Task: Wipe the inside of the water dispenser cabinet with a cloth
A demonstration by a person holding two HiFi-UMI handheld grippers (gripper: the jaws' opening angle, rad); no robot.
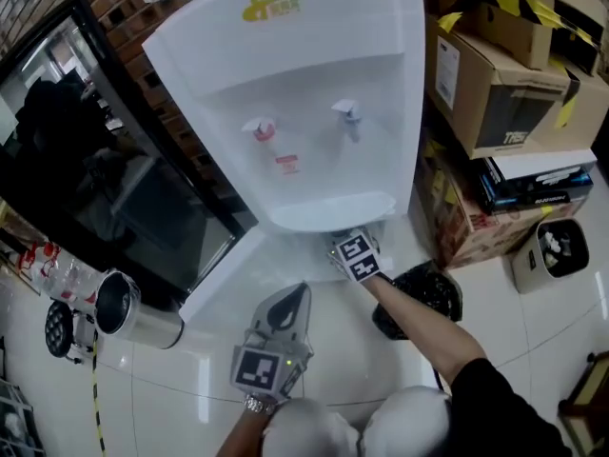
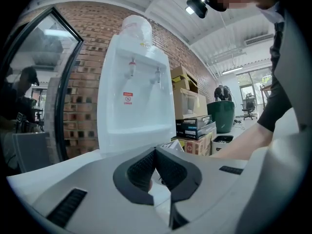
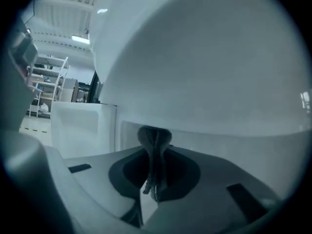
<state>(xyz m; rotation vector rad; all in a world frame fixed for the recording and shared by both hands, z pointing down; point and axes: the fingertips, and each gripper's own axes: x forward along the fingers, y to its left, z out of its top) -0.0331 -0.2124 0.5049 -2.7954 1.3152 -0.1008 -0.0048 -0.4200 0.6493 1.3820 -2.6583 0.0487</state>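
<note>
right gripper is sitting low at the mouth of the cabinet, its jaws pressed together on a thin dark grey cloth, a frayed end dangling below the tips. in the head view its marker cube is showing just under the rounded drip ledge of the tall white plastic water dispenser, centre of frame. in the right gripper view the cabinet's dim recess is lying straight ahead of the jaws, under the pale bulging ledge that is filling the top of the frame, so i'd say the wipe is going forward and then side to side.

the white open cabinet door is swinging out to the lower left of the head view, walling off that side. to the right of the arm a black bin is crowding in, with brown cardboard boxes stacked beyond. room looks tight overhead and on the right.

left gripper is hanging back at the bottom centre of the head view, jaws closed with nothing between them, pointing up toward the dispenser, well apart from the cloth. the right one is clearly the nearer.
</note>
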